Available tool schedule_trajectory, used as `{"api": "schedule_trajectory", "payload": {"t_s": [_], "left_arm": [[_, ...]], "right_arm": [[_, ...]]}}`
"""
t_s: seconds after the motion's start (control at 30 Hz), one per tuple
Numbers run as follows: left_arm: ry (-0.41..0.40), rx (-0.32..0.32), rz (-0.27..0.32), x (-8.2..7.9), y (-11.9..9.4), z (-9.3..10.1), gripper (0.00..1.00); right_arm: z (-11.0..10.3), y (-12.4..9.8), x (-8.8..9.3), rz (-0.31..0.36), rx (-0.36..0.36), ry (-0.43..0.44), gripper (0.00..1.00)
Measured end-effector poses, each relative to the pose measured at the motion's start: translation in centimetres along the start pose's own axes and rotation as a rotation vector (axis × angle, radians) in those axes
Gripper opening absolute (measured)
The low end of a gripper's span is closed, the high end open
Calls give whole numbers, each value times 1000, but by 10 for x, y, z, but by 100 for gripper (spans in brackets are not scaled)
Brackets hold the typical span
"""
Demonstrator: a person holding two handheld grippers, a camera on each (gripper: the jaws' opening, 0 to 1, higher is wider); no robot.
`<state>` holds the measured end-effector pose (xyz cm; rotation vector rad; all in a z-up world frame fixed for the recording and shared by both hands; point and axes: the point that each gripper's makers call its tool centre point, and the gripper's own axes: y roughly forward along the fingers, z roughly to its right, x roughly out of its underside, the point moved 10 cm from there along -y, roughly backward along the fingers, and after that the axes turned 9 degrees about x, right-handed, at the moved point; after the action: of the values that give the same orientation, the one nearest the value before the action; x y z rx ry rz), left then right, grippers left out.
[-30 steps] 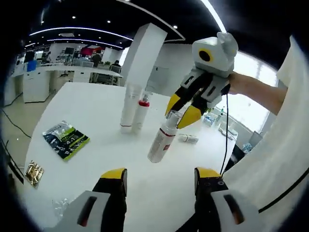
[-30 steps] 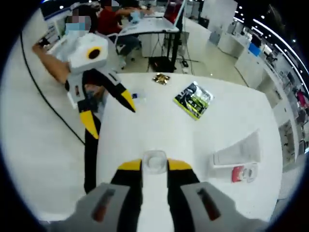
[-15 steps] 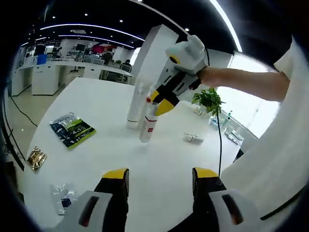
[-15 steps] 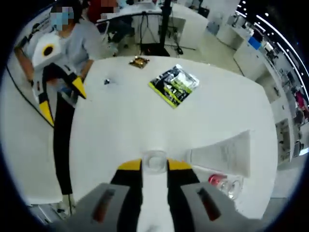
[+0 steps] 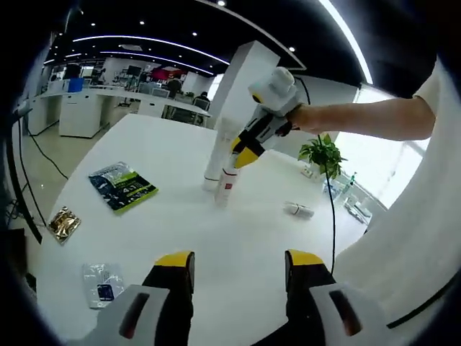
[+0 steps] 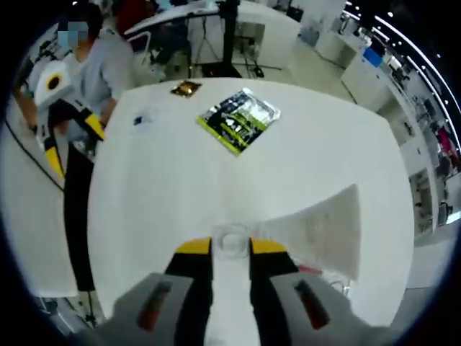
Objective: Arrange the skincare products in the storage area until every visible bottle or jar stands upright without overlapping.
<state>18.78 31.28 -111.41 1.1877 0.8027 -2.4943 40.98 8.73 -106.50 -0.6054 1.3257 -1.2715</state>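
Observation:
My right gripper (image 6: 230, 249) is shut on a white bottle with a clear cap (image 6: 230, 236). From the left gripper view, that right gripper (image 5: 242, 154) holds the white bottle with its red band (image 5: 226, 184) almost upright. The bottle's base is low over the table, right beside a tall white tube (image 5: 216, 154) standing on its cap. That tube (image 6: 317, 229) lies just right of my right jaws. A small bottle (image 5: 297, 209) lies on its side farther right. My left gripper (image 5: 238, 263) is open near the table's front edge, nothing between its jaws.
On the white table (image 5: 144, 238) lie a green packet (image 5: 122, 187), a gold packet (image 5: 63, 222) and a clear packet (image 5: 101, 281). A potted plant (image 5: 320, 153) stands at the far edge. The left gripper (image 6: 65, 122) and the person holding it show beyond the table.
The right gripper has carried the bottle away from me to the tall tube and brought it from tilted to almost upright. The left gripper stays open.

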Motion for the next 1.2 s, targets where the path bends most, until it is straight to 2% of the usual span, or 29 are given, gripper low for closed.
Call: {"api": "schedule_trajectory", "payload": {"t_s": [0.33,0.57,0.83,1.2], "left_arm": [[-15,-5,18,-2,1,0,50],[-36,-22,40,-3,-1,-3,49],[-37,-33,32,0,-2,-1,49],[-36,-25,31,-1,0,1,49]], "right_arm": [[7,2,1,28,27,43,16],[9,8,4,22,25,52,16],[10,11,3,41,33,83,17],[9,11,4,47,56,62,18]]}}
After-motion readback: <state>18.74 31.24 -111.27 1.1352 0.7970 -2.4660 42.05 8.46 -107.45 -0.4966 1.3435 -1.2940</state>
